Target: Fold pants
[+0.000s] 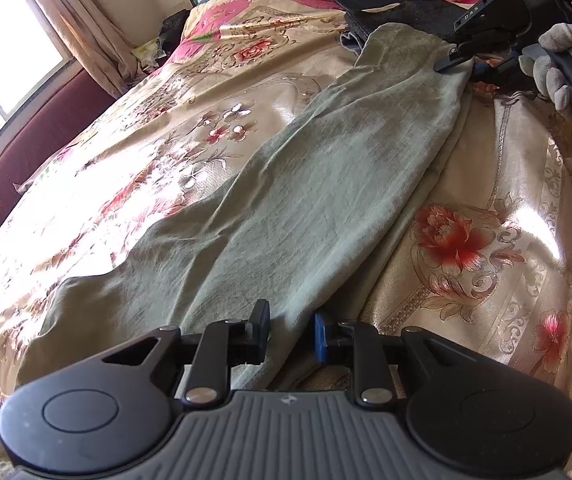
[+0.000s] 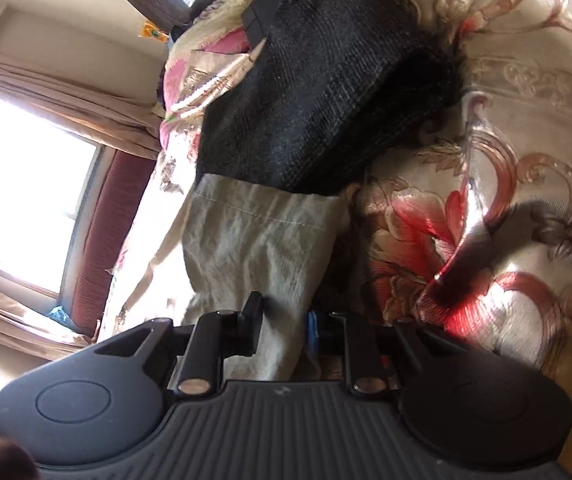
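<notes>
Pale green pants (image 1: 306, 200) lie stretched along the floral bedspread (image 1: 486, 240), legs laid one on the other. My left gripper (image 1: 292, 334) is at the near end with its jaws a little apart and a fold of the pants cloth between them. My right gripper (image 1: 458, 56) is at the far end of the pants, held by a gloved hand (image 1: 554, 64). In the right wrist view the right gripper (image 2: 284, 328) has the pants hem end (image 2: 262, 236) between its jaws, which stand a little apart.
A folded black knit garment (image 2: 326, 92) lies on the bed just past the pants' far end, also in the left wrist view (image 1: 398, 12). A window with curtains (image 1: 2, 40) and a maroon padded wall (image 1: 26, 152) are at the left.
</notes>
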Tool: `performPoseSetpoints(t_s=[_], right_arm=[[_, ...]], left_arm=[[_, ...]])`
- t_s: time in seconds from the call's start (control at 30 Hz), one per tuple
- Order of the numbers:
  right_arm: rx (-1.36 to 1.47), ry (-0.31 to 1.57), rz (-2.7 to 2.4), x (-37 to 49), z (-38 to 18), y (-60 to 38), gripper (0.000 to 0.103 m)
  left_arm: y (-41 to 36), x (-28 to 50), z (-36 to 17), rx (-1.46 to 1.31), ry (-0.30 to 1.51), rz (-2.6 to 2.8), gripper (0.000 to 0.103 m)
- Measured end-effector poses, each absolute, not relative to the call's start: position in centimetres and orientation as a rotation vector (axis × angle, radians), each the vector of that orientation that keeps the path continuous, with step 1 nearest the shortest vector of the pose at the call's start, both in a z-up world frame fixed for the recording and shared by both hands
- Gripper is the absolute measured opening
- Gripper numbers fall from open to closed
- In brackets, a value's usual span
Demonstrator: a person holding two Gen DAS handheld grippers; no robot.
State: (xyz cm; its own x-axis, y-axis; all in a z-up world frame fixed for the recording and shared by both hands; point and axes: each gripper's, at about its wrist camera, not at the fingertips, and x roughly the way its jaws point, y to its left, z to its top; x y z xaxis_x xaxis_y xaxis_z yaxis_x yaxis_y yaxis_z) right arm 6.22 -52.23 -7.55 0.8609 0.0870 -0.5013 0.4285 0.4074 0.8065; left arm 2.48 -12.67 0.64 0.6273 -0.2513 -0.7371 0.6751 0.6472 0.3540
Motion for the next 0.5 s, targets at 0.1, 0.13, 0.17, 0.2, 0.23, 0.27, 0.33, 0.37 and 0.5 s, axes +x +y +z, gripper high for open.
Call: performPoseSetpoints(t_s=[0.1, 0.13, 0.17, 0.2, 0.23, 0.27, 0.33, 0.37, 0.5], right_arm=[[1.209, 0.492, -0.213, 6.3, -8.1, -52.8, 0.004], [1.241, 0.47, -0.205, 6.0, -8.1, -53.0, 0.004], [1.277, 0.435, -0.193, 5.5, -7.9, -53.3, 0.003], [1.315, 0.392, -0.179, 4.7, -7.6, -53.6, 0.003], [1.344, 0.345, -0.165, 3.8, -7.2, -54.0, 0.003], [1.351, 0.305, -0.156, 2.9, -6.7, -54.4, 0.003], [1.305, 0.308, -0.18, 2.0, -6.0, -54.7, 0.003], [1.276, 0.345, -0.199, 1.9, -6.1, -54.7, 0.003], [1.244, 0.443, -0.195, 2.8, -7.4, -53.9, 0.007]], left_arm=[[-12.8, 2.5, 0.7, 0.665, 0.707, -0.577, 0.039], [-12.9, 2.4, 0.8, 0.662, 0.708, -0.578, 0.039], [-12.9, 2.4, 0.8, 0.664, 0.706, -0.579, 0.039], [-12.9, 2.3, 0.8, 0.664, 0.705, -0.582, 0.039], [-12.8, 2.3, 0.8, 0.663, 0.706, -0.586, 0.039], [-12.8, 2.2, 0.8, 0.663, 0.705, -0.593, 0.039], [-12.8, 2.0, 0.8, 0.662, 0.702, -0.607, 0.039], [-13.0, 2.0, 0.7, 0.663, 0.703, -0.611, 0.039], [-13.2, 2.0, 0.6, 0.662, 0.699, -0.61, 0.039]])
